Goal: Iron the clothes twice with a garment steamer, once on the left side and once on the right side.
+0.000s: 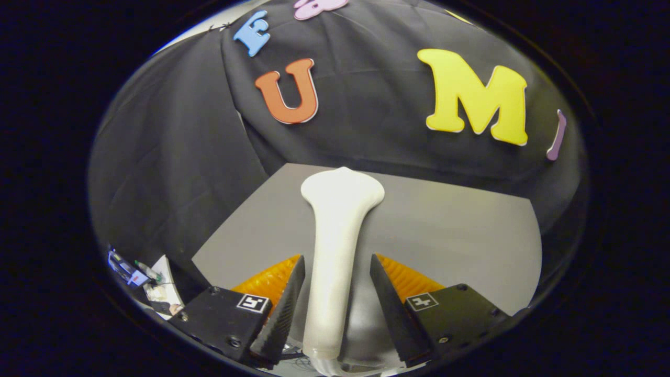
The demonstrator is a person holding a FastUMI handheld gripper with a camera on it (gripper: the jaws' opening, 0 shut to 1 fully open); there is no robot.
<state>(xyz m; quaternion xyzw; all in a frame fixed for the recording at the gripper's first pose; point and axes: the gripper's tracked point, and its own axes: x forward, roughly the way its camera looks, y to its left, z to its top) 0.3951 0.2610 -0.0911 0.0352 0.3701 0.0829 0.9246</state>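
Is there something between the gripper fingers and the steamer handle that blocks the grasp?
Nothing visible does. The white garment steamer lies on the grey table, its handle between the open gripper fingers, with a gap on each side.

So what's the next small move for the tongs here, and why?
Probably close the tongs on the white garment steamer's handle: it lies on the grey table between the open fingers, with a gap showing on each side, so it isn't gripped yet.

Steamer (335, 246) between the tongs (335, 293) — head beyond them, above the table (460, 235).
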